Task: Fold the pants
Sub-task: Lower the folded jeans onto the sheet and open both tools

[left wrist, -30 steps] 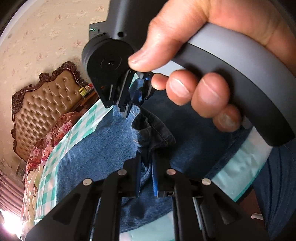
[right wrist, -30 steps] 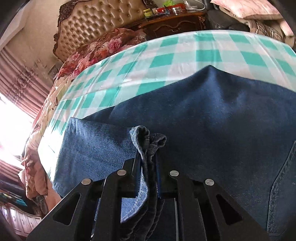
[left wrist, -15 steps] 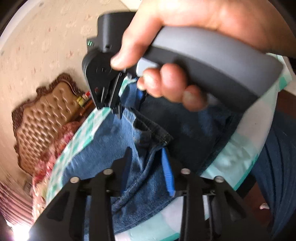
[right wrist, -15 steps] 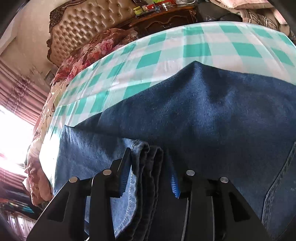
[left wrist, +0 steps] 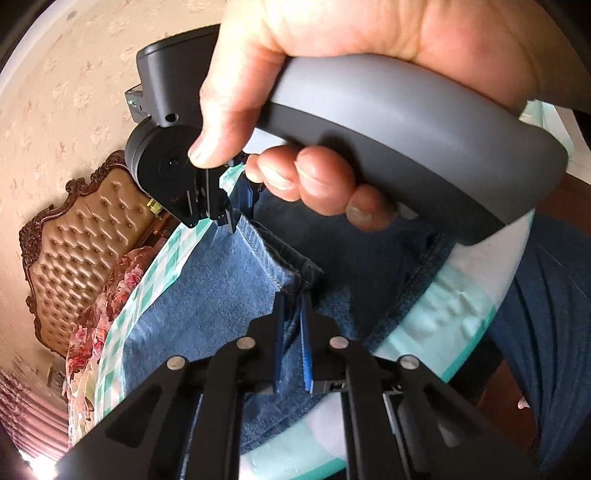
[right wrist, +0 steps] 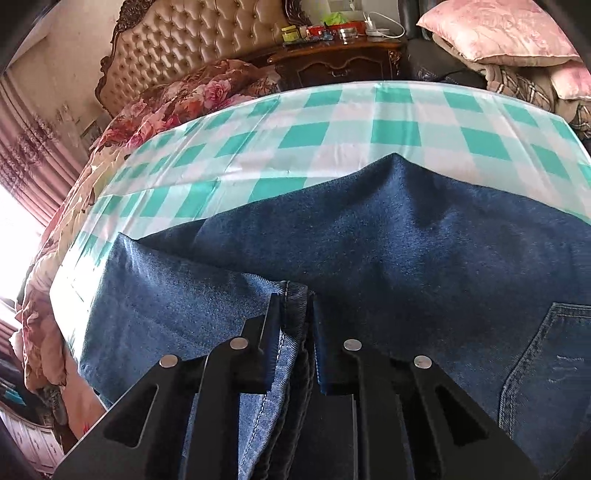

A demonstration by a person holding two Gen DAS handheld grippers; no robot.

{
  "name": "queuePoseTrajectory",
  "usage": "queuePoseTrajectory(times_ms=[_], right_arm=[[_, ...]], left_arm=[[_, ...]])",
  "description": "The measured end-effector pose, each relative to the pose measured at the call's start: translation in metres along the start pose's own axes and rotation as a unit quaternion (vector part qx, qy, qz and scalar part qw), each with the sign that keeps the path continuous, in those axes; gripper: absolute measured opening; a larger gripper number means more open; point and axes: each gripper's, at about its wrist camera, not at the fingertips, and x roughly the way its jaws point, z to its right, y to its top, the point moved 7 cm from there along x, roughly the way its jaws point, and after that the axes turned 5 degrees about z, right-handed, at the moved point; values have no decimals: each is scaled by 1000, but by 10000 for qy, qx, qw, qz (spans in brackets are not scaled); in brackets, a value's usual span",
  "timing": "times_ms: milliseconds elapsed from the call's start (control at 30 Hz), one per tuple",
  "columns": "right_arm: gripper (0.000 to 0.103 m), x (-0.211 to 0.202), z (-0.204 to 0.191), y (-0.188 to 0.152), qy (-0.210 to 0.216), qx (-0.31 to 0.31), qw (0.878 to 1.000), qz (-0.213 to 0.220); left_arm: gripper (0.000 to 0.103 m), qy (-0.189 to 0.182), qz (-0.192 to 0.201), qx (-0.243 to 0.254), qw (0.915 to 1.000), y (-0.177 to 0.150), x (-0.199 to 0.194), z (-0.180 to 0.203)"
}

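Observation:
Blue denim pants (right wrist: 406, 240) lie folded on a table under a green-and-white checked cloth (right wrist: 332, 122), with a back pocket (right wrist: 554, 350) at the right. My right gripper (right wrist: 293, 295) has its jaws closing, and the stacked hem layers fill the gap between the pads. My left gripper (left wrist: 293, 297) is also closing, its pads pinching the same hem edge of the pants (left wrist: 207, 295) near the table's front rim. In the left wrist view the right gripper (left wrist: 238, 206) hangs just beyond, held by a person's hand (left wrist: 314, 184).
A bed with a floral quilt (right wrist: 177, 99) and tufted headboard (right wrist: 192, 40) stands behind the table. A dark wooden nightstand (right wrist: 340, 59) with small items and pink pillows (right wrist: 498, 33) lie at the back. A person's denim-clad leg (left wrist: 546, 332) is close to the table's front edge.
Both grippers opened half a second ago and have narrowed again on the hem. The bunched fabric that stood up between the fingers now lies lower and flatter.

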Motion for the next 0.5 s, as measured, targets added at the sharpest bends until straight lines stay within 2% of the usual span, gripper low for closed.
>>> queuePoseTrajectory(times_ms=[333, 500], right_arm=[[15, -5, 0, -3, -111, -22, 9999, 64], [16, 6, 4, -10, -212, -29, 9998, 33]], left_arm=[[8, -82, -16, -144, 9999, 0, 6, -4], [26, -363, 128, -534, 9978, 2, 6, -8]])
